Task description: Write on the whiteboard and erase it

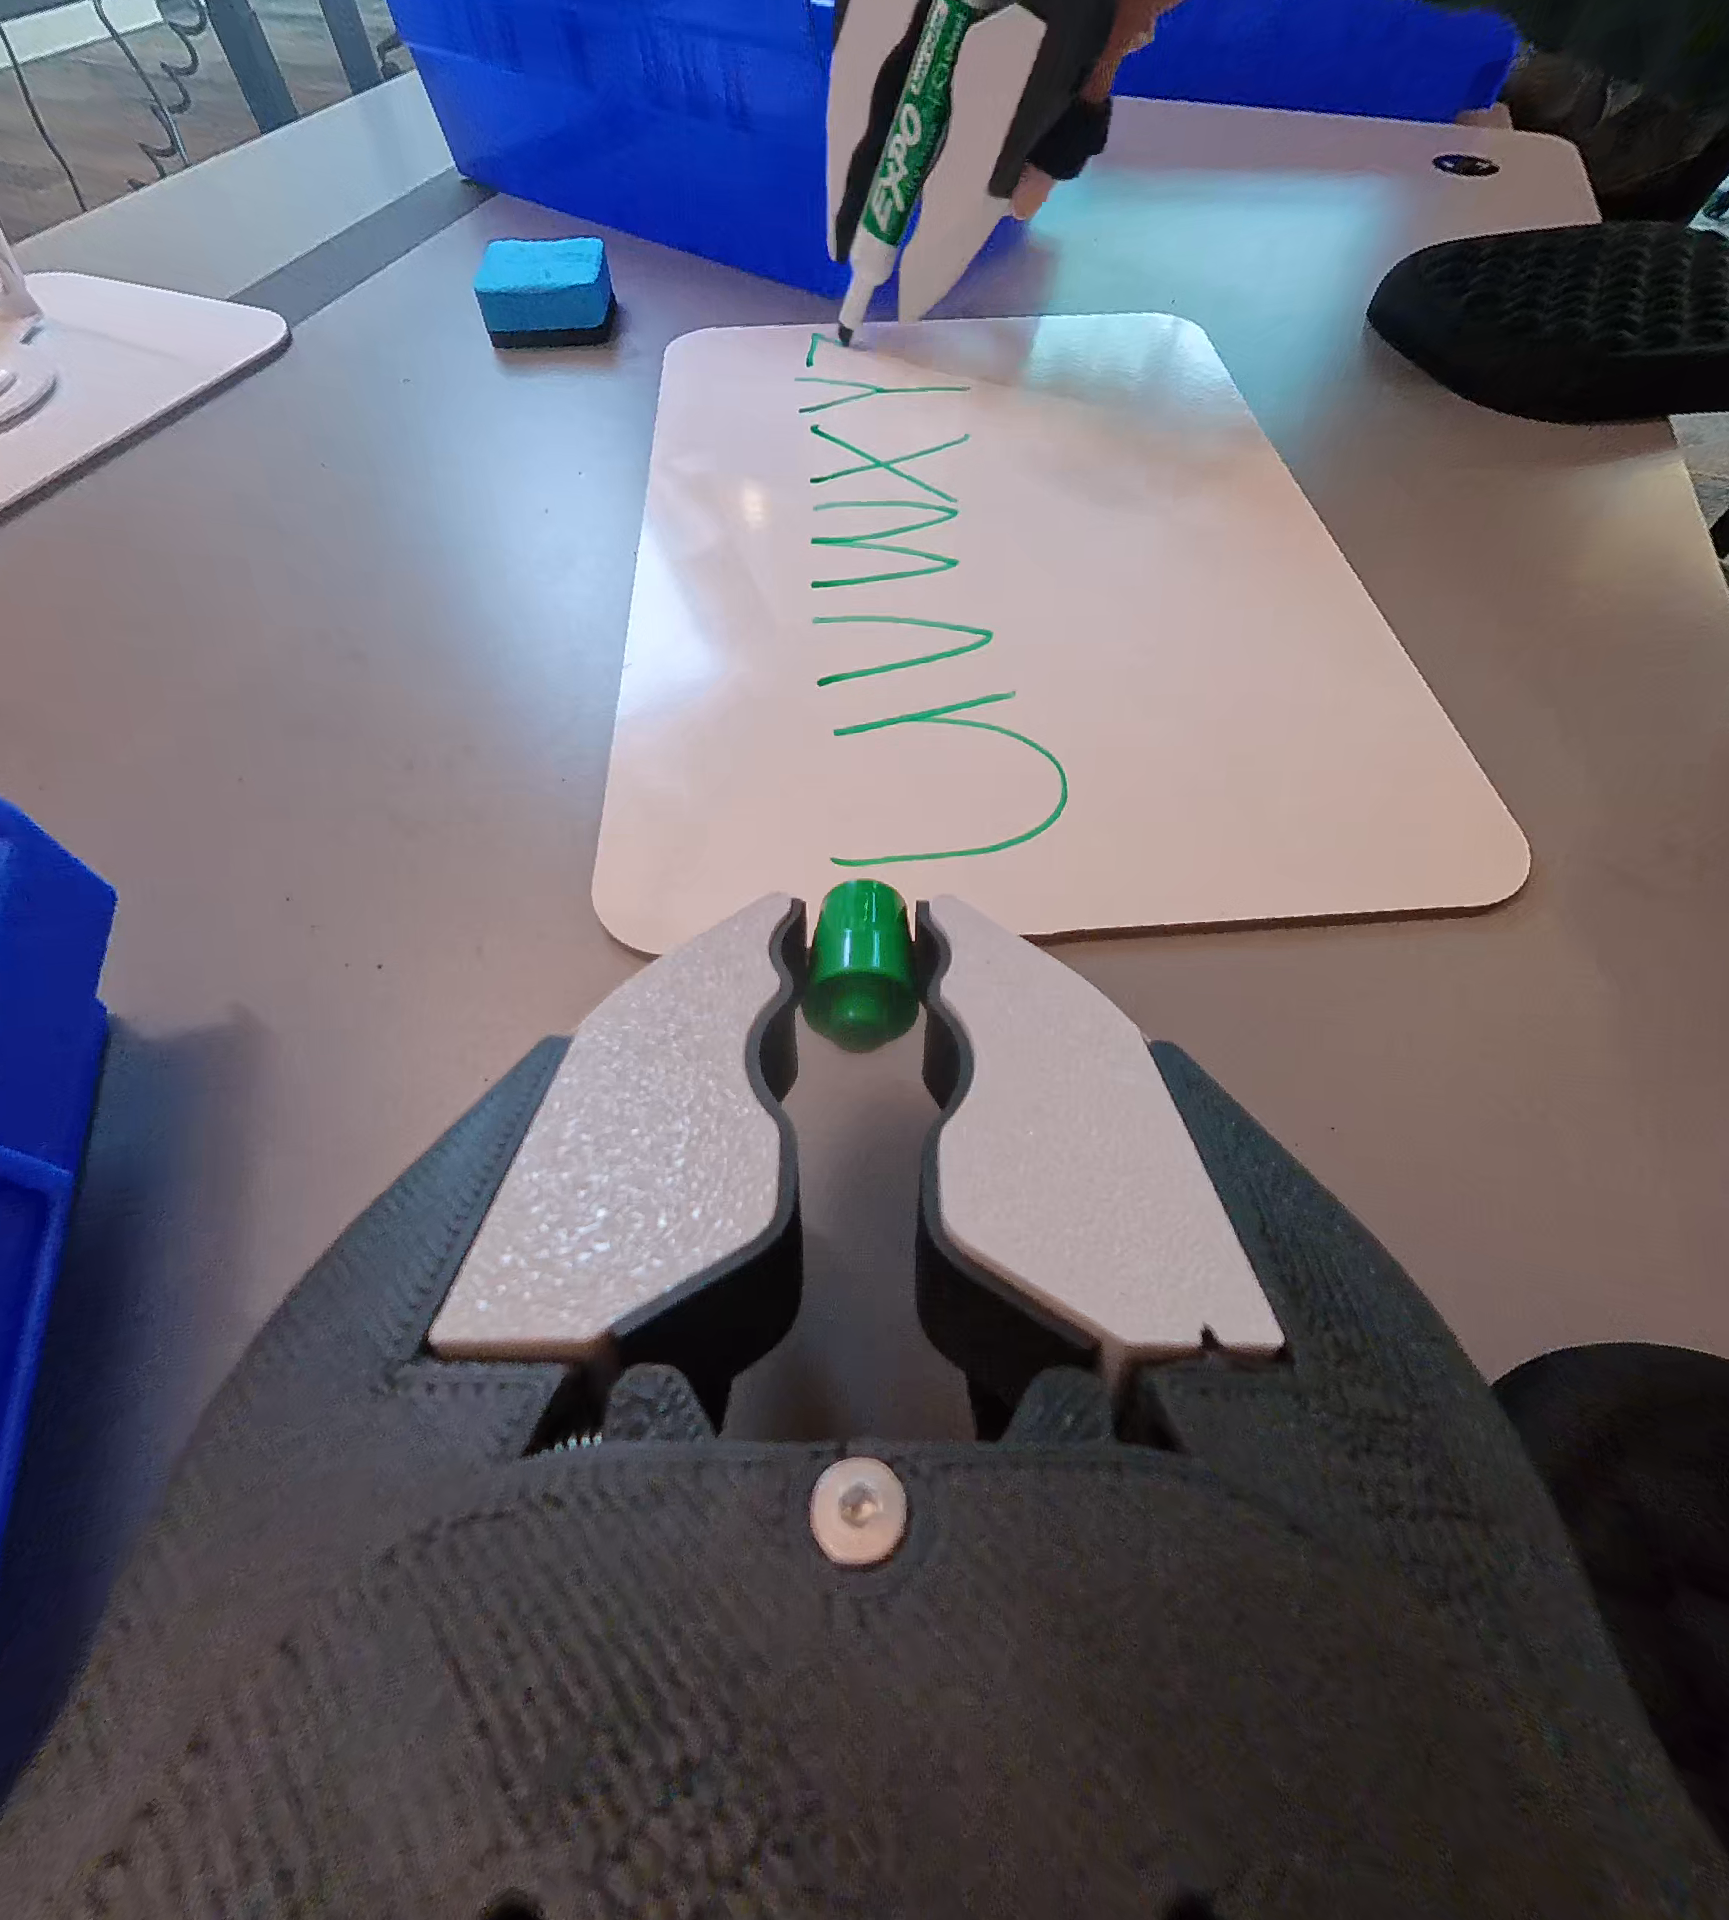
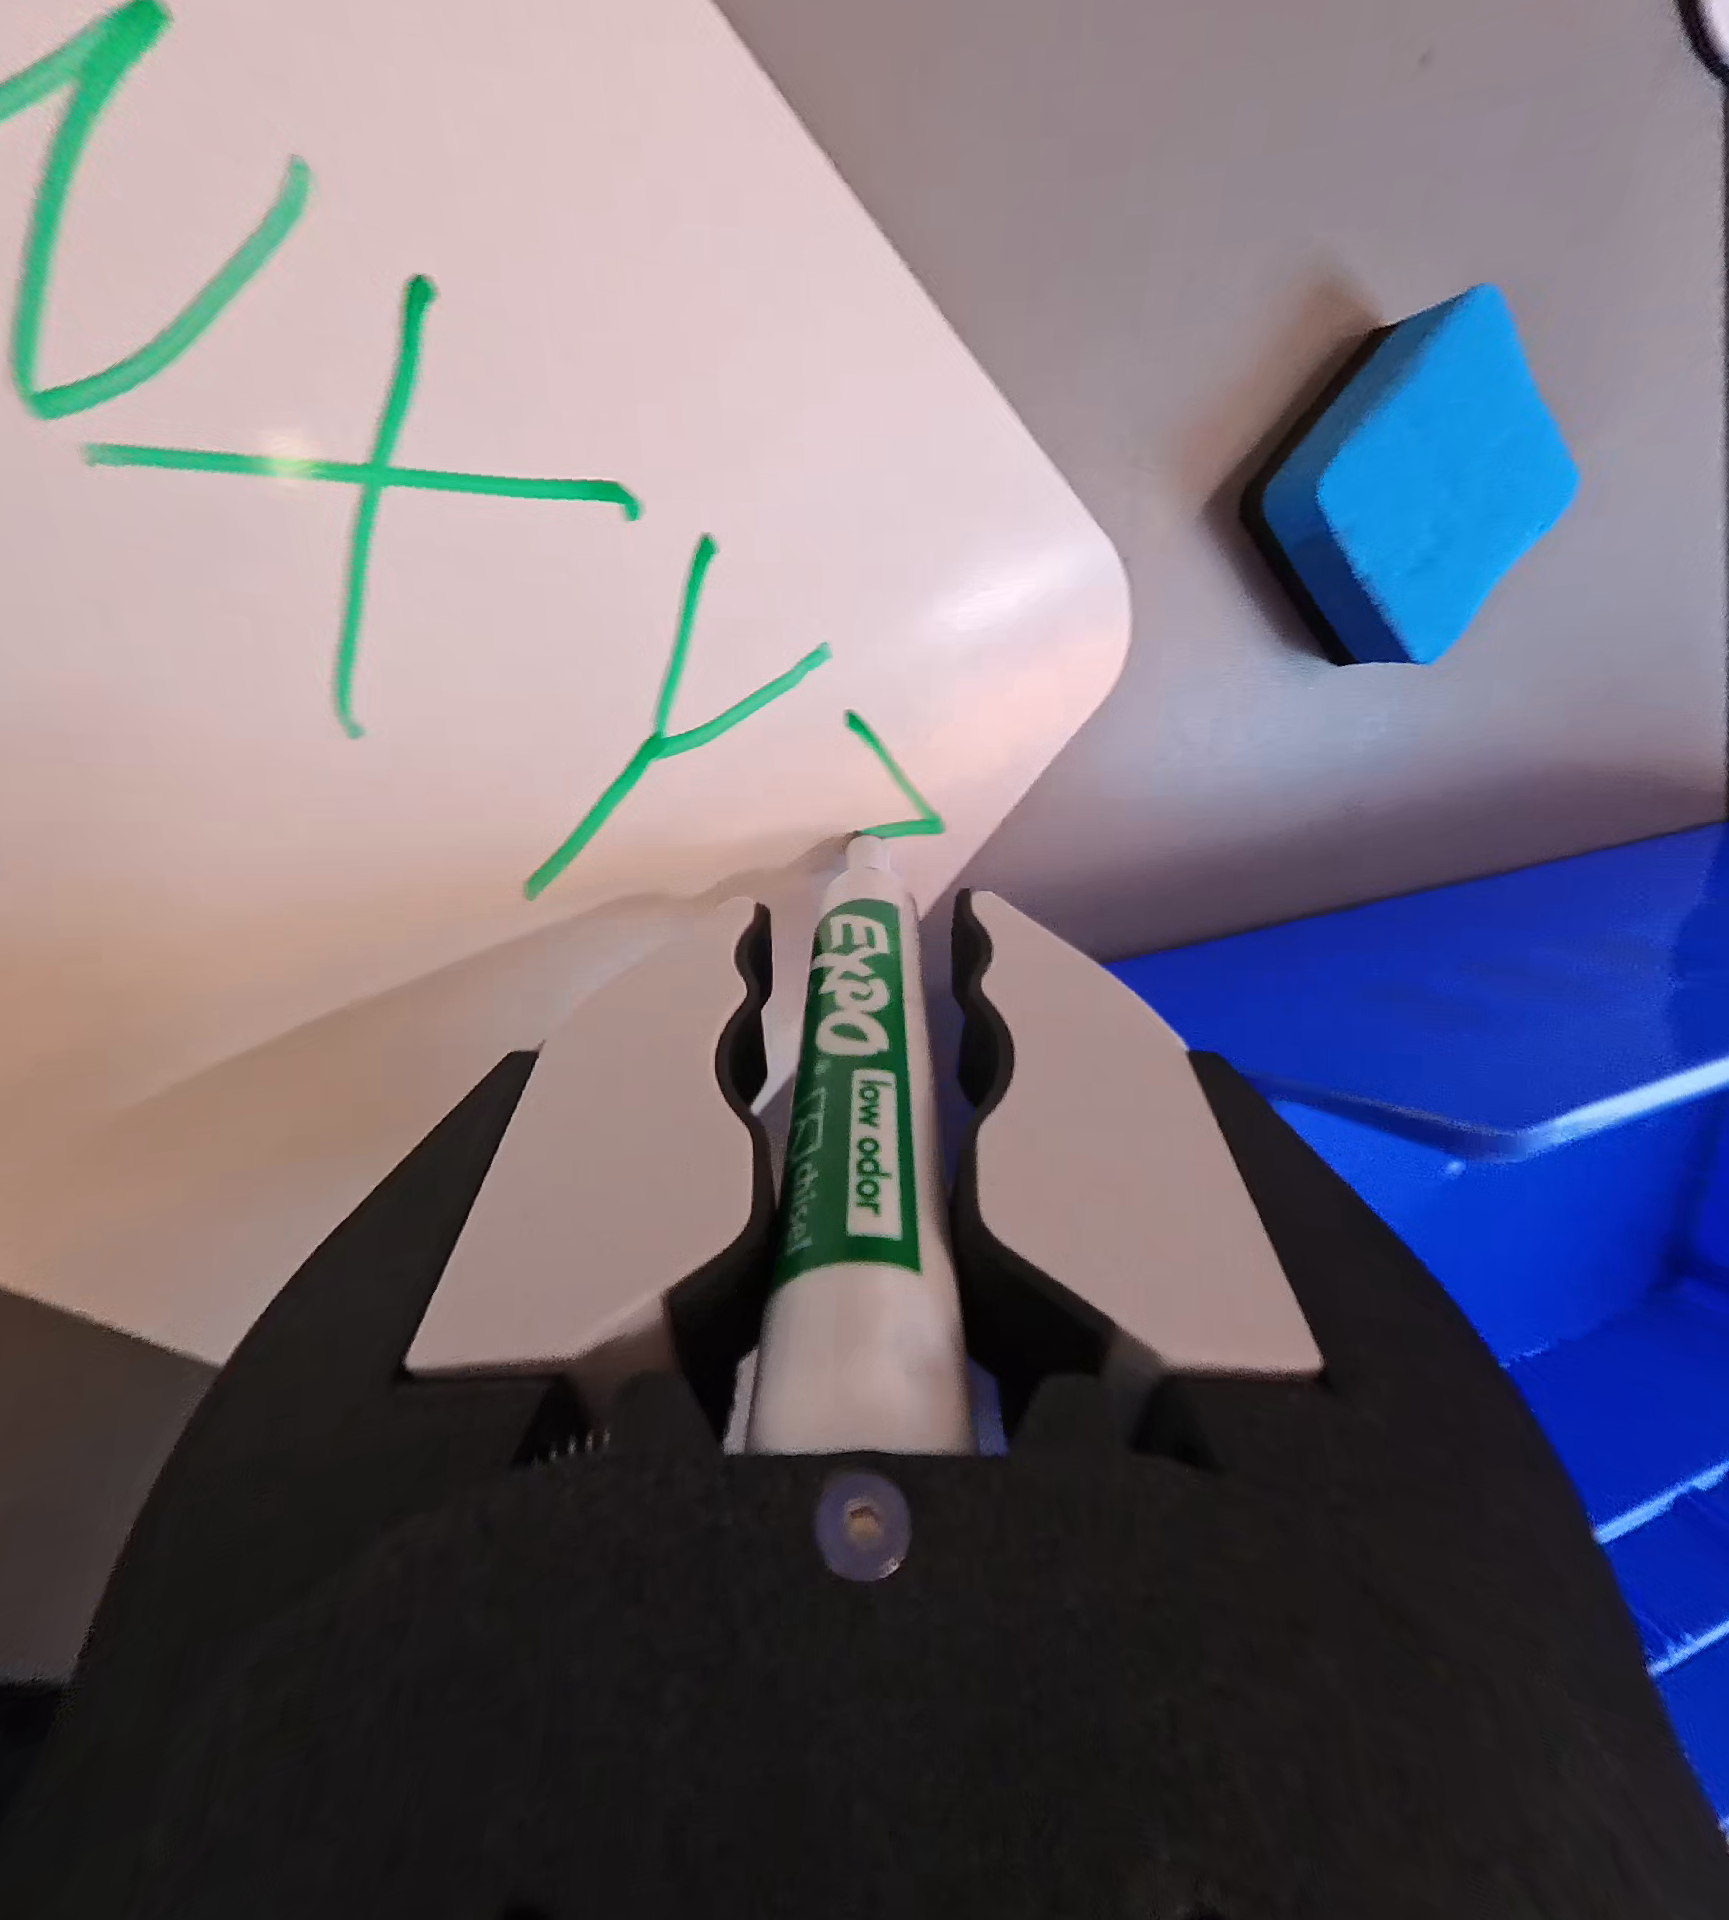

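Whiteboard (image 1: 1203, 623), glossy and round-cornered, lies flat on the matte grey table (image 1: 320, 727). Right gripper (image 2: 860, 914) jaws clamp a cylindrical green-labelled marker (image 2: 855, 1091), tip on the board. Left gripper (image 1: 860, 914) jaws pinch the smooth green cap (image 1: 858, 971). Blue foam eraser (image 1: 543, 286) sits beside the board.
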A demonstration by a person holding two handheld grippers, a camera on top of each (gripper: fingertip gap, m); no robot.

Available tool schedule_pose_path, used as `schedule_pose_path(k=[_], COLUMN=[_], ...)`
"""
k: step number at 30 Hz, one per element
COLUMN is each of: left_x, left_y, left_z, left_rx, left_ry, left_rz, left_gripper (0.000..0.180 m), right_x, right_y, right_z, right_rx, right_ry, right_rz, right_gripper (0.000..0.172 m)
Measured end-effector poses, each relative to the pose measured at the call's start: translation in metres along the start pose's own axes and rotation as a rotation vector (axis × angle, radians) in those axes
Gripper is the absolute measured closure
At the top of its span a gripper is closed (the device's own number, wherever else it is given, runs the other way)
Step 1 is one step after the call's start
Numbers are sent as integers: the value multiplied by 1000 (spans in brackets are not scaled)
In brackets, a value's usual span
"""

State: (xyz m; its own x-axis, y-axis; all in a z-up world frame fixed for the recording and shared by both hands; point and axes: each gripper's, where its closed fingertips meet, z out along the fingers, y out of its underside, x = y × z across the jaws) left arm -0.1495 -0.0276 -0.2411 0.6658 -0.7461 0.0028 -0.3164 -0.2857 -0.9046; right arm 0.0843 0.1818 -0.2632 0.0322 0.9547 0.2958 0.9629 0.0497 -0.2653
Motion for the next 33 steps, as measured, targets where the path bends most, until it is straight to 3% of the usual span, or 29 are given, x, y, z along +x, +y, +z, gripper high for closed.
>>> schedule_pose_path(k=[7,16,19,22,26,29,33], left_x=[1,2,2,10,30,58,97], left_y=[1,1,-1,-11,-52,-86,-122], left_z=[1,1,1,1,3,14,27], left_rx=[-4,-8,5,66,235,317,361], left_ry=[4,2,7,35,34,63,110], left_rz=[7,16,12,31,250,407,625], left_gripper=[161,161,161,161,161,161,161], right_x=[-43,-7,-8,-30,-97,-146,-177], right_y=[4,38,12,-33,-87,-110,-119], right_z=[-16,-16,-40,-88,-144,-156,-165], right_rx=[-13,-37,210,577,1014,1137,1239], right_ry=[-74,-10,-24,-78,-306,-465,-533], right_rz=[-50,56,146,186,261,348,487], right_gripper=[135,136,137,137,135,136,136])
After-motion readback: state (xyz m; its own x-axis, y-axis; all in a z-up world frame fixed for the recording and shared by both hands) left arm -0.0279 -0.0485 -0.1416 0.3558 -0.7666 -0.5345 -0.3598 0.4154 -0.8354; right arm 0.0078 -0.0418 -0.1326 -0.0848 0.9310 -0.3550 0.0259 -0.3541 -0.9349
